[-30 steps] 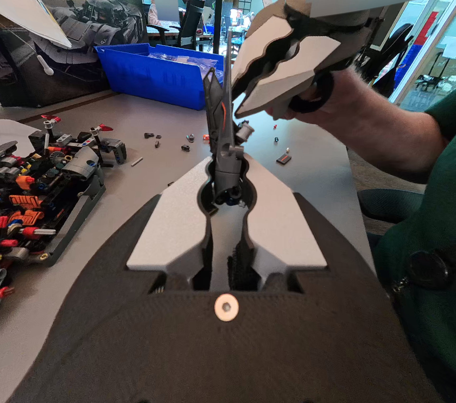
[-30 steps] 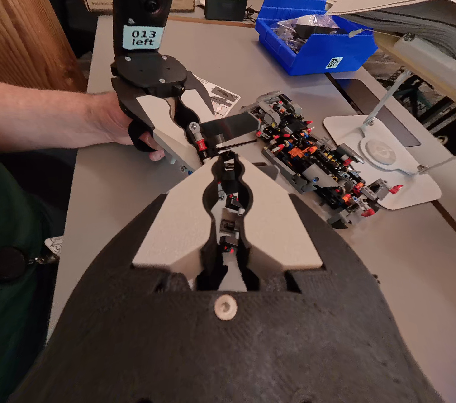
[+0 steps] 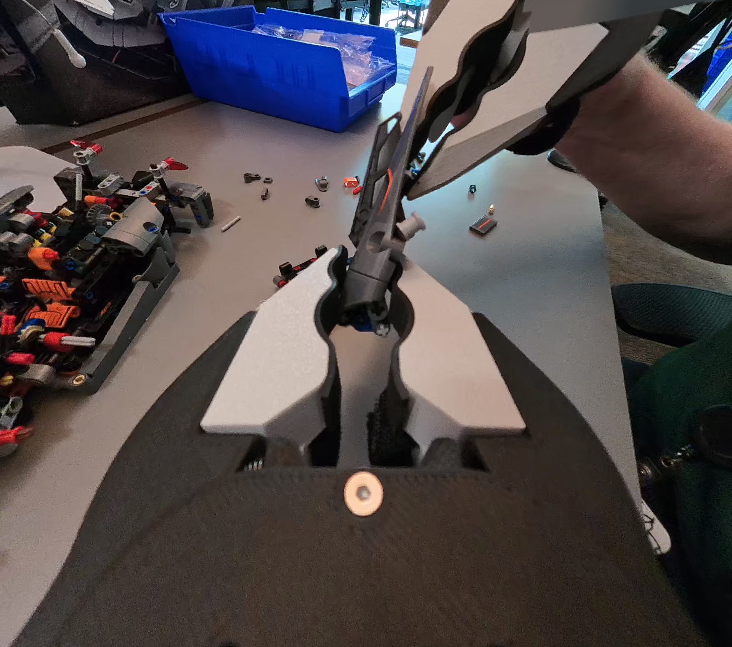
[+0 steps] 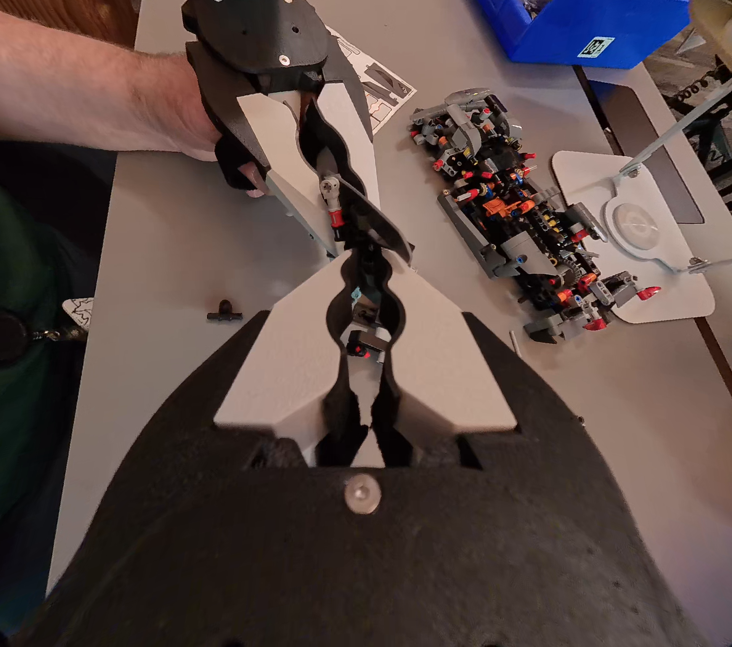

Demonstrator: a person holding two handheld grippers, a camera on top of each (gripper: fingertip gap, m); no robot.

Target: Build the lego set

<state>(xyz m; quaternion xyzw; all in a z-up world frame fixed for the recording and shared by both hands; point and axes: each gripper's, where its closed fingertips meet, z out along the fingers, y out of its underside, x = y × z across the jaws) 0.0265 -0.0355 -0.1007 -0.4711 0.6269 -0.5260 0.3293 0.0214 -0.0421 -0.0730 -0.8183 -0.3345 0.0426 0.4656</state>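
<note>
A dark grey Lego sub-assembly (image 3: 374,232), a long panel with an orange stripe and a light grey pin, is held above the table between both grippers. My left gripper (image 3: 370,265) is shut on its lower end. My right gripper (image 4: 366,259) is closed on a black part at the other end of the sub-assembly (image 4: 364,232). The right gripper also shows in the left wrist view (image 3: 412,152), at the panel's upper edge. The left gripper shows in the right wrist view (image 4: 356,232). The half-built Lego car chassis (image 3: 79,271) lies on the table (image 4: 527,216).
A blue bin (image 3: 277,73) with plastic bags stands at the back of the table. Small loose parts (image 3: 313,200) and a black tile (image 3: 483,226) lie on the grey table. A black pin (image 4: 224,313), a sticker sheet (image 4: 380,89) and a white stand base (image 4: 633,232) are nearby. Only a small space, under 4 cm, lies between the two pairs of fingers.
The sub-assembly has tilted from upright to leaning right. Both grippers have kept hold of it, turned with it and come closer together.
</note>
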